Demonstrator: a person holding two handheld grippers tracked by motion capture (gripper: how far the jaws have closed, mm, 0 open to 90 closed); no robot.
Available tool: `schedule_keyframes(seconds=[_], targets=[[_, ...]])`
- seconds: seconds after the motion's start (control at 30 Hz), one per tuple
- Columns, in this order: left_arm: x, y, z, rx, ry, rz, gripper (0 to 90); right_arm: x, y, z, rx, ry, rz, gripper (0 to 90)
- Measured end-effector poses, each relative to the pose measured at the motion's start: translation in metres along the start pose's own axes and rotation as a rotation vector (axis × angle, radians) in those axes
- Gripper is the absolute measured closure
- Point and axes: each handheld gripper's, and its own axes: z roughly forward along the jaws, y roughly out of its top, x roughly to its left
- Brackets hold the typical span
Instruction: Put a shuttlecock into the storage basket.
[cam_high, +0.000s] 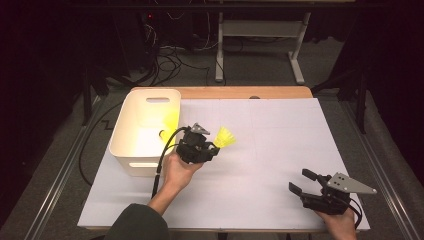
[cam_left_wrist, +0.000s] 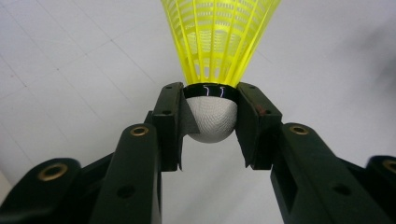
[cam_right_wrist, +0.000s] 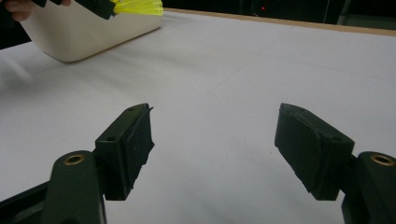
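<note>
Halfway through, by the look of it: yellow shuttlecock (cam_left_wrist: 219, 44) already picked up, pinched by its white cork head between the pads of the left gripper (cam_high: 216, 146), skirt pointing away toward the counter's far right. Held just off the right wall of the white bin (cam_high: 120, 135), above the white counter (cam_high: 260, 170) and not yet over the bin's opening. Left to do, as a judgement: carry across the rim, then release inside. In the bin, near its right wall, a yellow patch and a small yellow rounded shape (cam_high: 165, 134), possibly another shuttlecock, though too washed out by glare to tell for certain; rest of the bin's floor bright and apparently bare. Bin standing at the counter's left edge, handle slot on its far wall. Right gripper (cam_high: 300, 182) resting low near the counter's near right corner, spread wide with nothing between its pads (cam_right_wrist: 135, 140), well apart from the bin and the shuttlecock. No other loose items visible on the counter's sheet.
</note>
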Motion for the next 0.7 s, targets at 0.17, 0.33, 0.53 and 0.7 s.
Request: schedule_keyframes(seconds=[0.17,0.33,0.53,0.7], targets=[[-0.001,0.007,-0.005,-0.011,-0.001,-0.002,64.6,0.000,0.000,0.000,-0.002,0.001,-0.002,28.0],[-0.005,0.012,-0.008,-0.008,0.017,0.007,64.6,0.000,0.000,0.000,-0.001,0.003,-0.001,28.0],[-0.005,0.017,-0.014,-0.002,0.029,0.016,64.6,0.000,0.000,0.000,-0.003,0.003,-0.003,28.0],[-0.005,0.021,-0.017,0.002,0.045,0.028,64.6,0.000,0.000,0.000,-0.004,0.003,-0.001,27.9]])
